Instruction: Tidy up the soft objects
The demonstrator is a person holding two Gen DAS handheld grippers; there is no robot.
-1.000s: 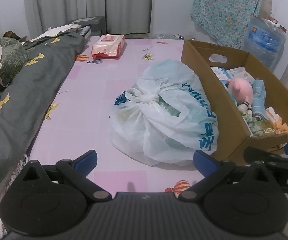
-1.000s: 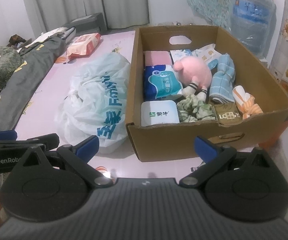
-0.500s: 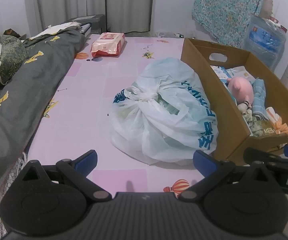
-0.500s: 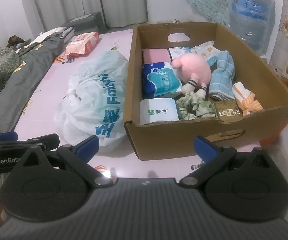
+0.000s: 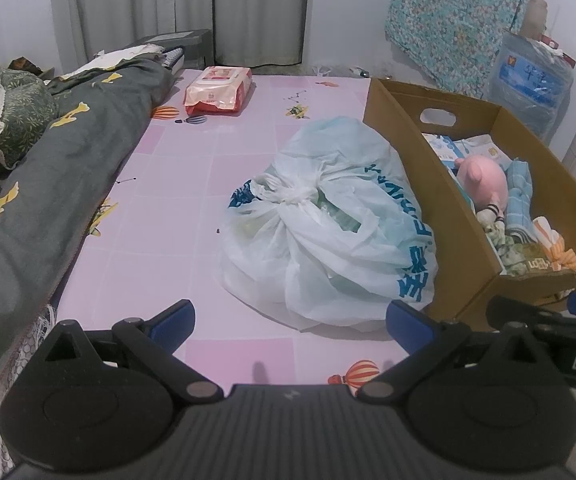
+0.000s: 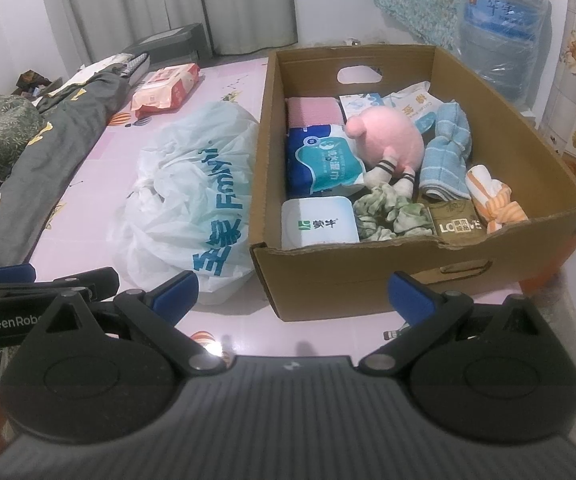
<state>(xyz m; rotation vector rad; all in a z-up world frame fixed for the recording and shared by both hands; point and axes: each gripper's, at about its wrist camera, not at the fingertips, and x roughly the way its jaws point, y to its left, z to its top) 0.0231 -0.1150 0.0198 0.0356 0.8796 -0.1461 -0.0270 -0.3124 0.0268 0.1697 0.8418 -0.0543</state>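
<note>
- A box (image 6: pixel 423 276) at the right is seen already packed with soft things: a pink plush (image 6: pixel 387 140), a blue towel (image 6: pixel 445 152), a scrunchie (image 6: pixel 391 216) and tissue packs.
- Left of the box and touching it, a tied bag (image 5: pixel 327 224) lies on the pink floor; a wipes pack (image 5: pixel 218 90) lies far left. Both are judged left to sort.
- Both left tongs (image 5: pixel 289 322) and right tongs (image 6: pixel 291 290) are spread wide and nothing is gripped.
- Against the earlier frames, both views are raised and pulled back slightly; nothing is moved.
</note>
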